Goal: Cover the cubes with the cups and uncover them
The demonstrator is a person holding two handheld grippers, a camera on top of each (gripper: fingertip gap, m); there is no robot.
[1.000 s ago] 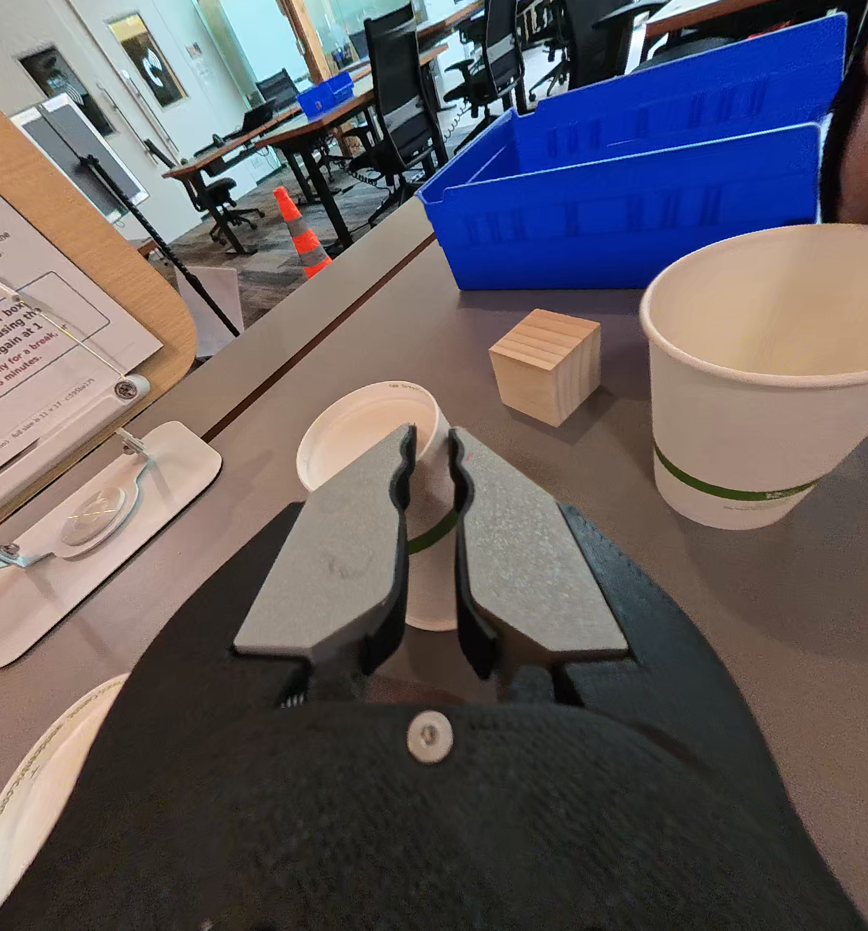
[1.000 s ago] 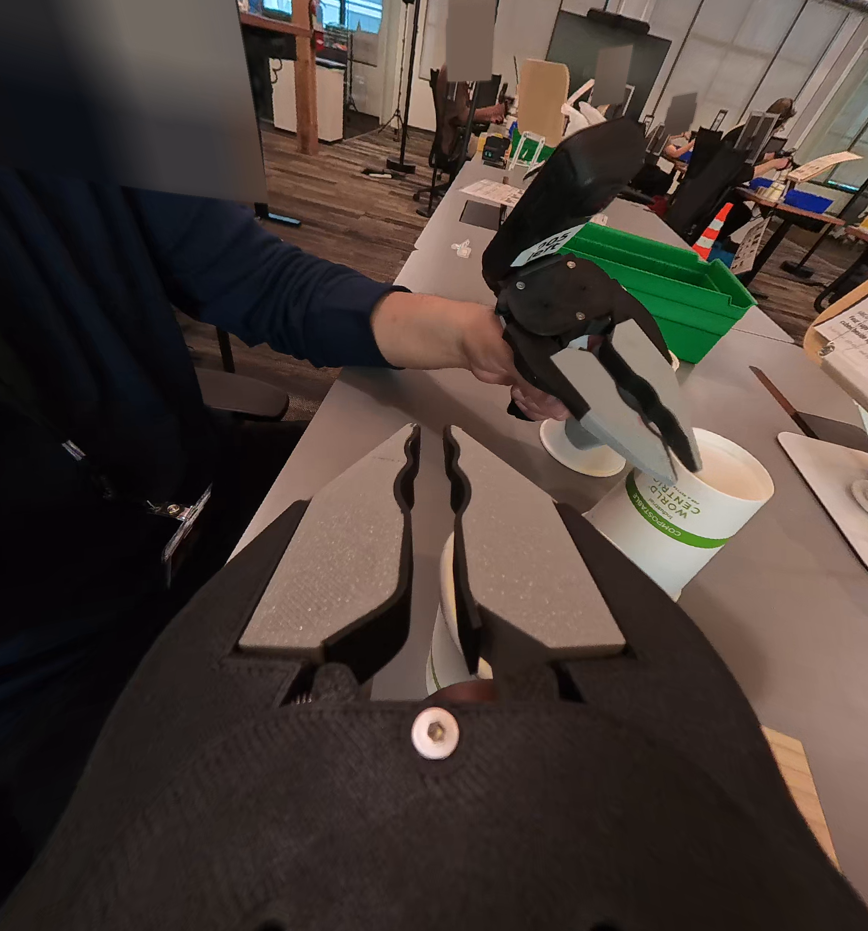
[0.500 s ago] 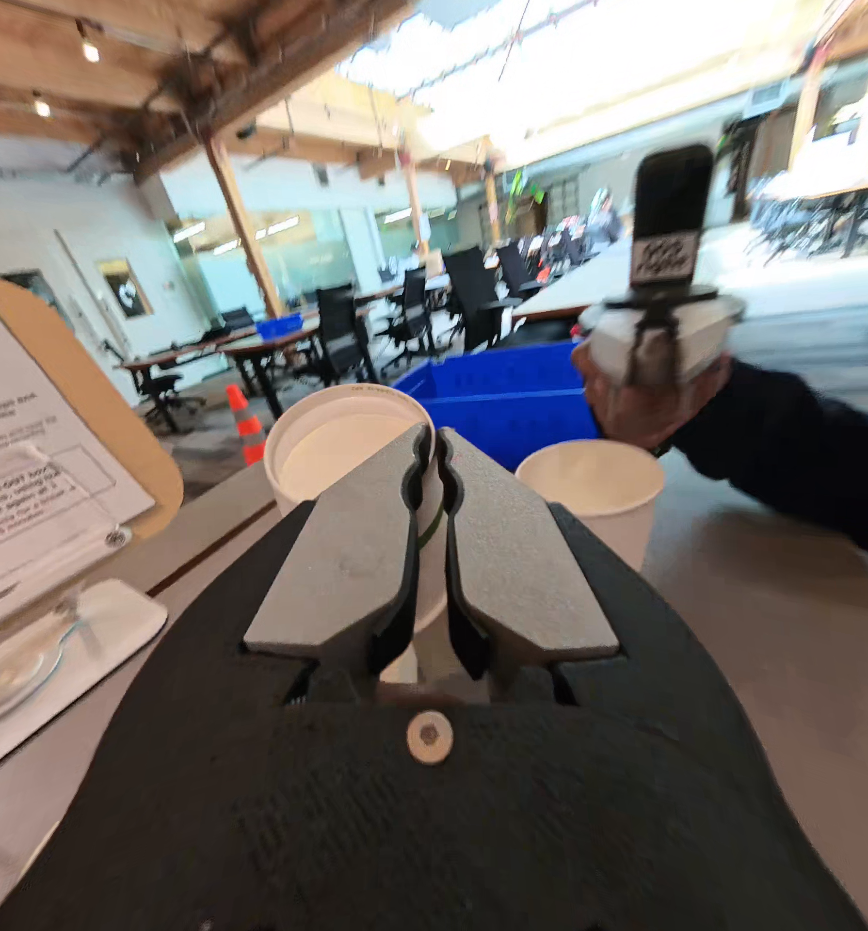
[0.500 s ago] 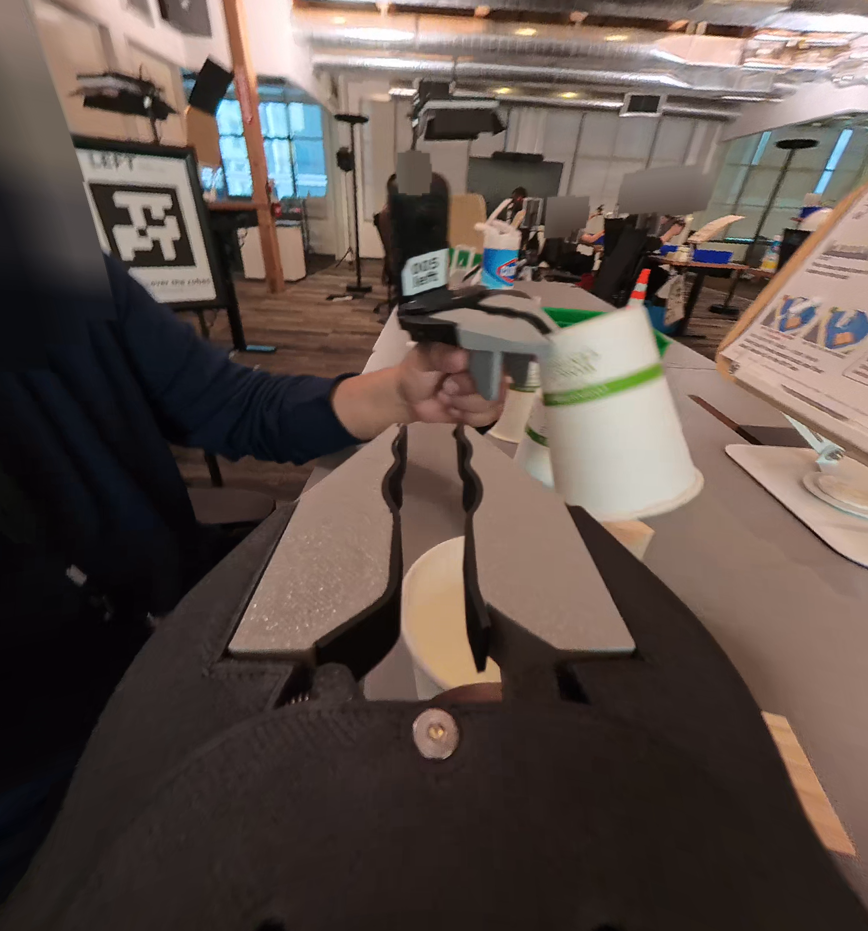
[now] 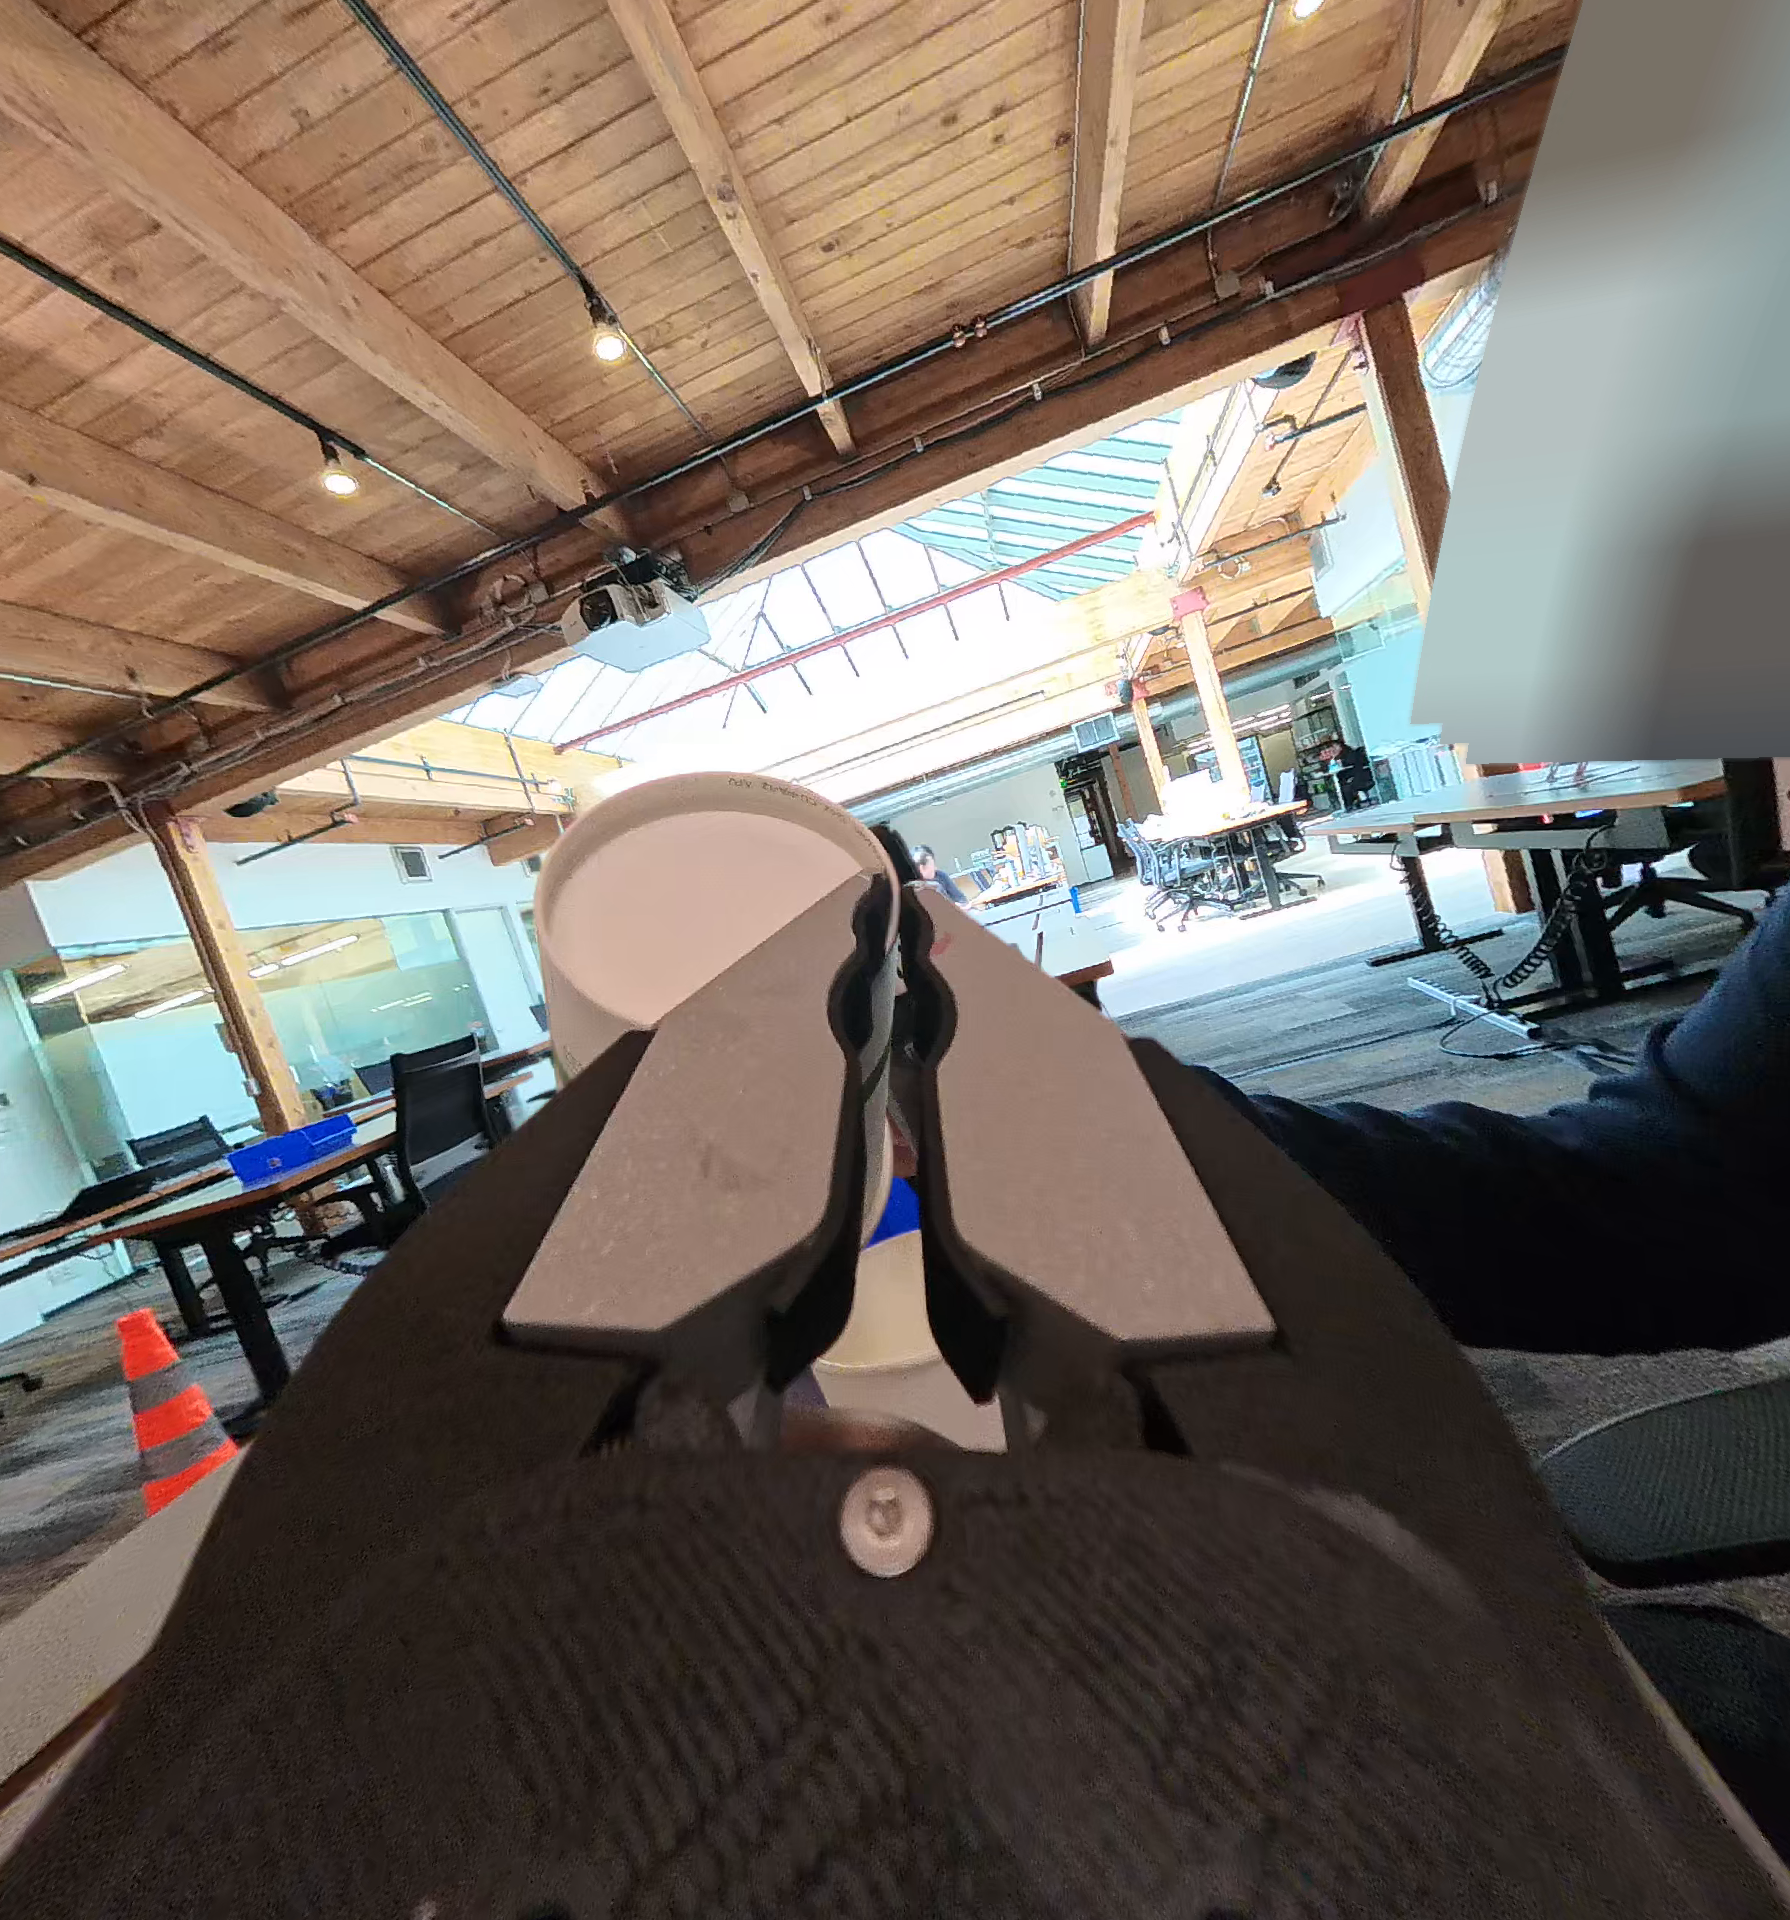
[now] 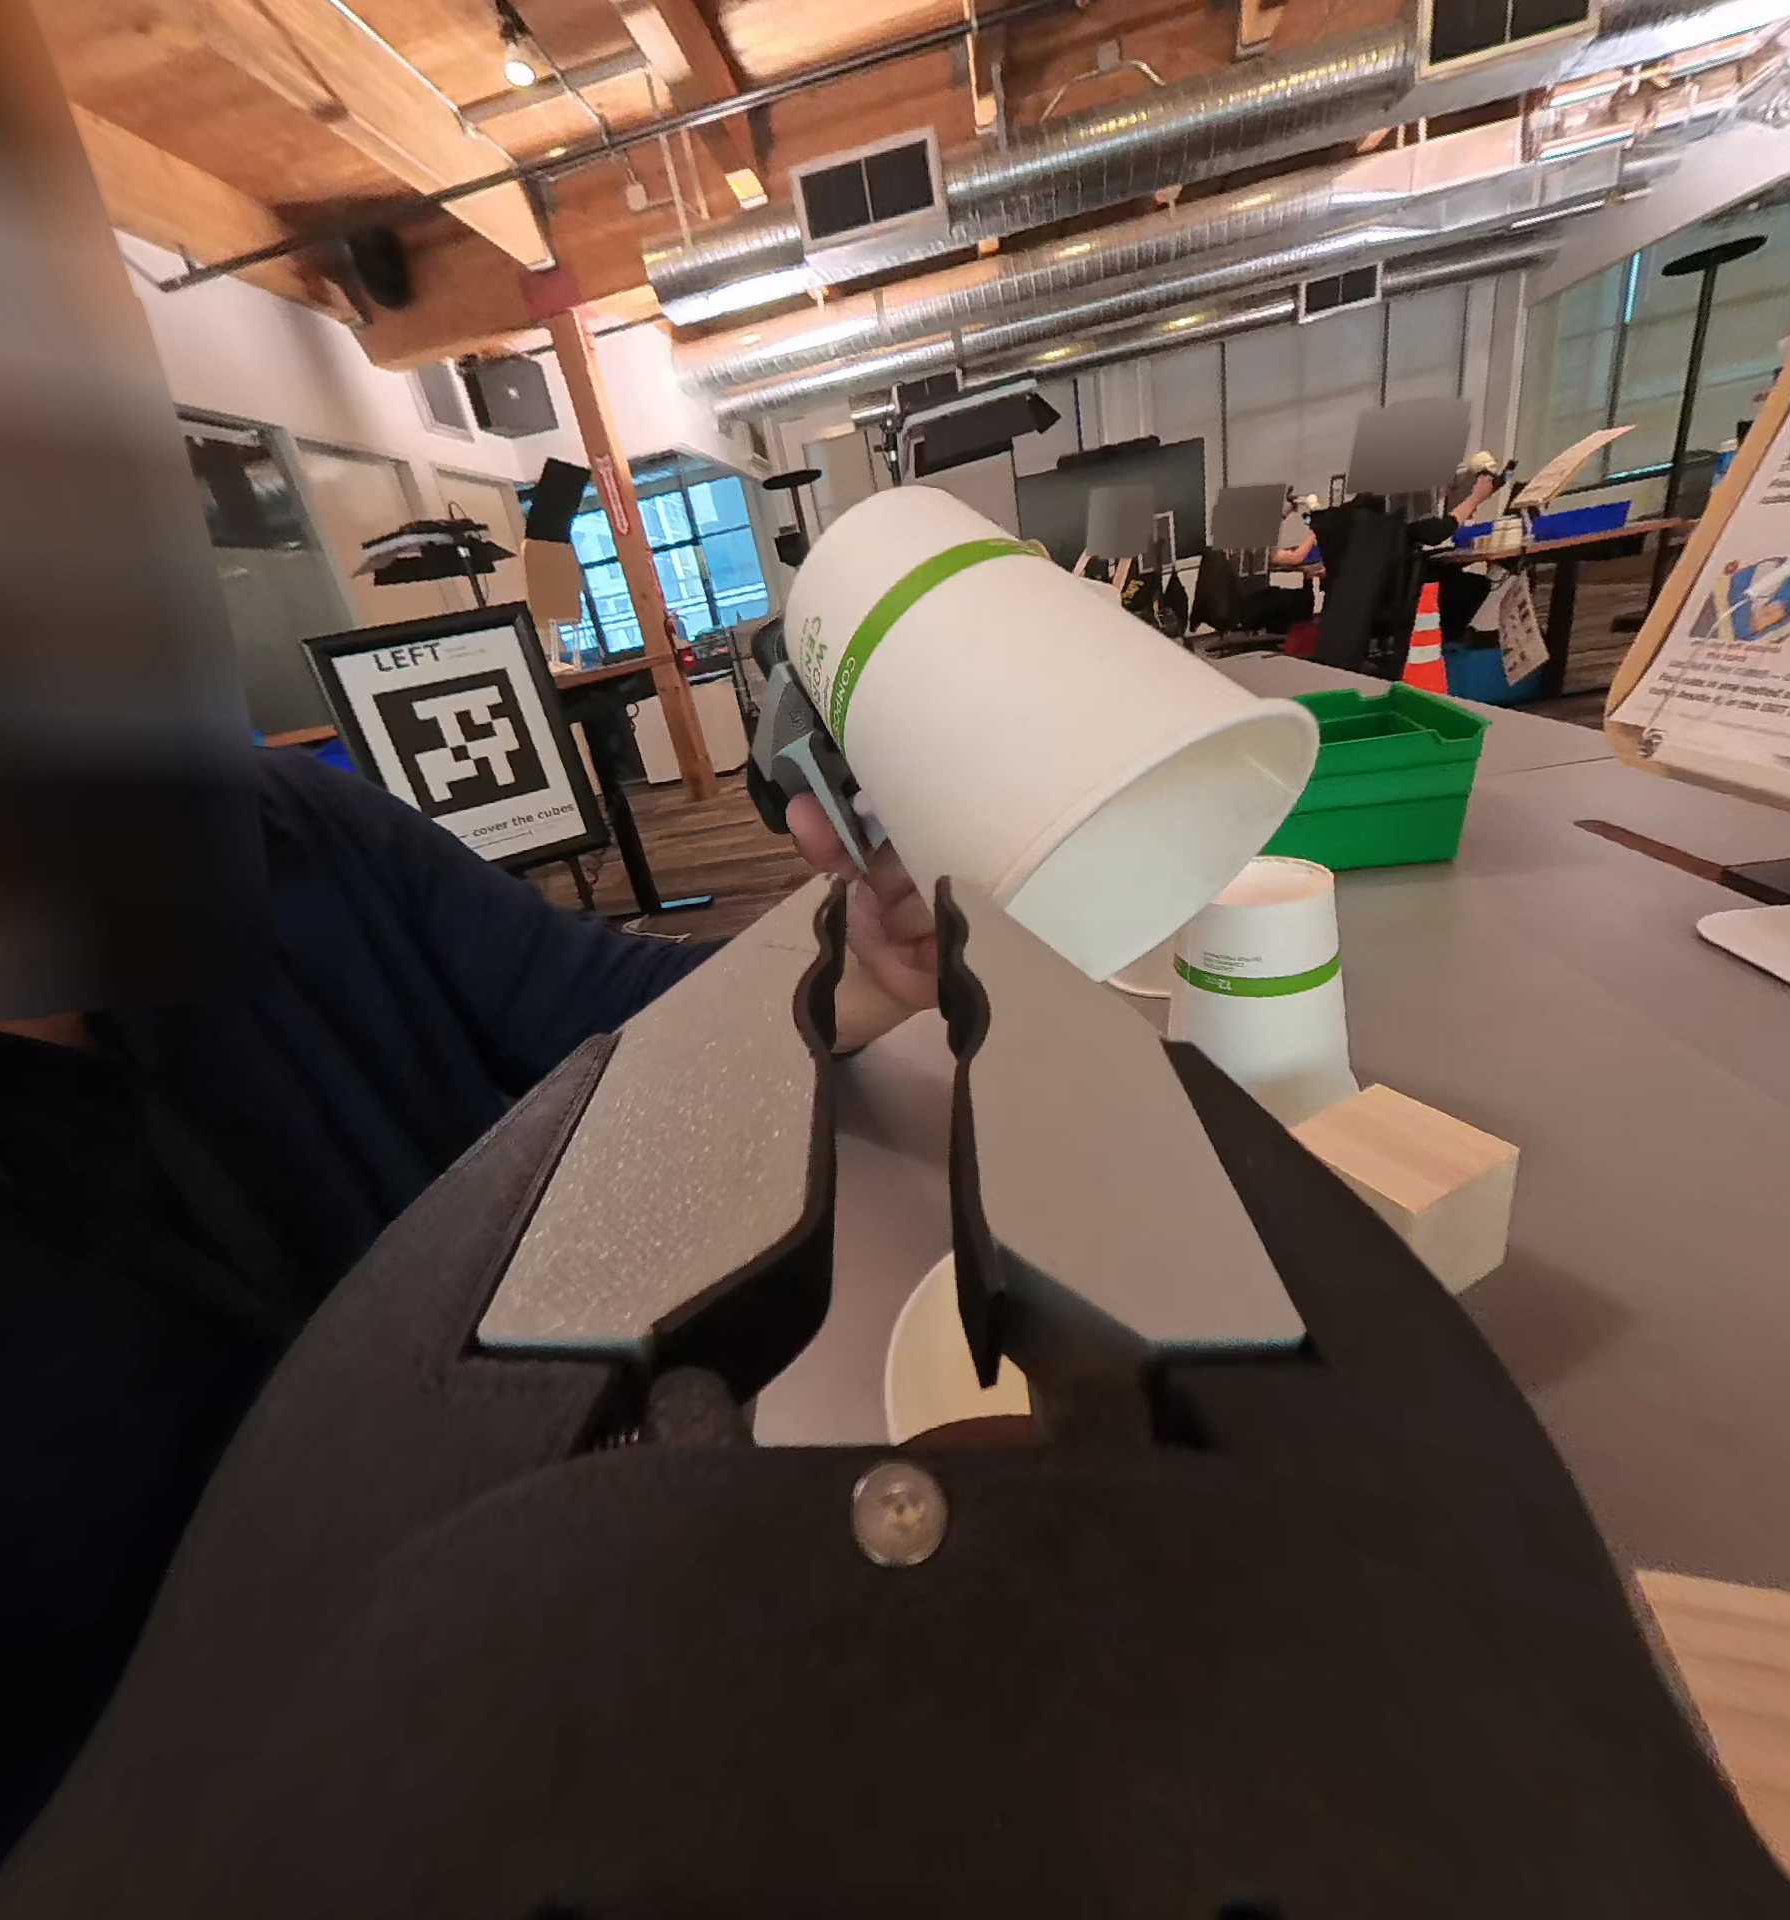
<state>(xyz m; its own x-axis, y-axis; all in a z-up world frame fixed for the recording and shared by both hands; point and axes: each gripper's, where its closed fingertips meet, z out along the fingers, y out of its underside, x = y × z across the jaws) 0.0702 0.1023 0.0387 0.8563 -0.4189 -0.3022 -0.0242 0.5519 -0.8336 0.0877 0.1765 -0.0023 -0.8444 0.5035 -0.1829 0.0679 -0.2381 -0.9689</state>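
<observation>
white cup (image 6: 1036,717), green band | pale wood cube (image 6: 1410,1184) | green bin (image 6: 1390,779) | orange-grey cone (image 5: 169,1403)

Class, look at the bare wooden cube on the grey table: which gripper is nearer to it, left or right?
Right. The right gripper sits low beside the wooden cube; the left gripper is raised farther off, gripping a tilted paper cup.
</observation>
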